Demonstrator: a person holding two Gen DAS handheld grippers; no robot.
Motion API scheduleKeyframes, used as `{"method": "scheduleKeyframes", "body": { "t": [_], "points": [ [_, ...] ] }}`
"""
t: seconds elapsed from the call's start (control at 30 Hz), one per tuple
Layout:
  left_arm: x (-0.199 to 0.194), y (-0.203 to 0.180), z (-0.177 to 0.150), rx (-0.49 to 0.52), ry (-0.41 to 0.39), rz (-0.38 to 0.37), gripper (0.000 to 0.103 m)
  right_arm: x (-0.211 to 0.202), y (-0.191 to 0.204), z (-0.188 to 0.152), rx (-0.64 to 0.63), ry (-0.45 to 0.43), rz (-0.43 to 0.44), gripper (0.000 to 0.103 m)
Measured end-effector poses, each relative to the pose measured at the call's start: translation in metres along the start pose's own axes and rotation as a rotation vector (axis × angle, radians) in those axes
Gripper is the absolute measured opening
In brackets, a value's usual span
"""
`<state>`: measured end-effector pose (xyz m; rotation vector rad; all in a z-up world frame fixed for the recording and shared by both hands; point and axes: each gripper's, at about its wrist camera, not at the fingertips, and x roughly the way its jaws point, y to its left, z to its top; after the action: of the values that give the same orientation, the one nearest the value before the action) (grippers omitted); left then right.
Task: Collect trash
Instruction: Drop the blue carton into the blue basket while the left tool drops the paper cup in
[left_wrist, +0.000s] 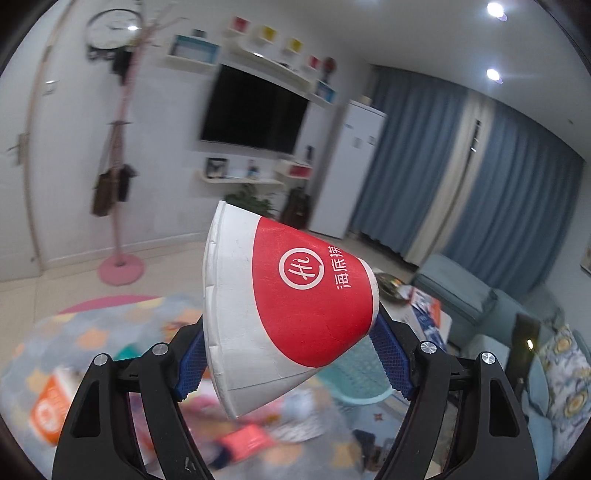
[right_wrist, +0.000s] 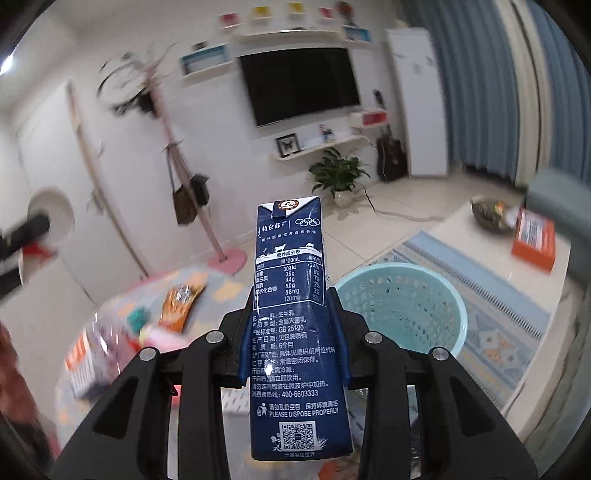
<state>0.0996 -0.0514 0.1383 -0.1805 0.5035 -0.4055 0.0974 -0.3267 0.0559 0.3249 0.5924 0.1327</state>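
Note:
My left gripper is shut on a red and white paper cup, which lies sideways between the blue pads with its wide end to the left. Just behind it, low on the floor, is a teal plastic basket. My right gripper is shut on a dark blue milk carton, held upright and lengthwise between its fingers. The teal basket stands on the floor just right of the carton. At the left edge of the right wrist view the cup shows, held up in the air.
Blurred wrappers and an orange snack packet lie on a round patterned mat. A pink coat stand rises behind it. An orange box sits on a low white table; a sofa is at the right.

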Motion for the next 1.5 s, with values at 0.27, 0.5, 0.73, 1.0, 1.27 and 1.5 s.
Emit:
{"method": "scheduleKeyframes", "body": {
  "t": [0.27,0.5,0.73,1.0,1.27,1.5],
  "points": [
    [0.103,-0.051,-0.004,0.049,0.136,-0.075,0.076,0.052,-0.071,0.018,0.133,0.085,-0.111,0.032],
    [0.205,-0.053,-0.04,0.05,0.295,-0.072,0.076,0.108,-0.111,-0.013,0.225,0.205,-0.201,0.033],
    [0.26,-0.052,-0.063,0.03,0.39,-0.069,0.076,0.153,-0.145,-0.03,0.28,0.304,-0.237,0.033],
    [0.266,-0.053,-0.068,0.028,0.409,-0.077,0.078,0.155,-0.163,-0.041,0.331,0.316,-0.252,0.063],
    [0.269,-0.057,-0.077,0.062,0.441,-0.075,0.086,0.121,-0.163,-0.042,0.345,0.285,-0.234,0.063],
    [0.226,-0.049,-0.064,0.032,0.384,-0.087,0.086,0.082,-0.136,-0.035,0.317,0.236,-0.176,0.063]
  ]
}}
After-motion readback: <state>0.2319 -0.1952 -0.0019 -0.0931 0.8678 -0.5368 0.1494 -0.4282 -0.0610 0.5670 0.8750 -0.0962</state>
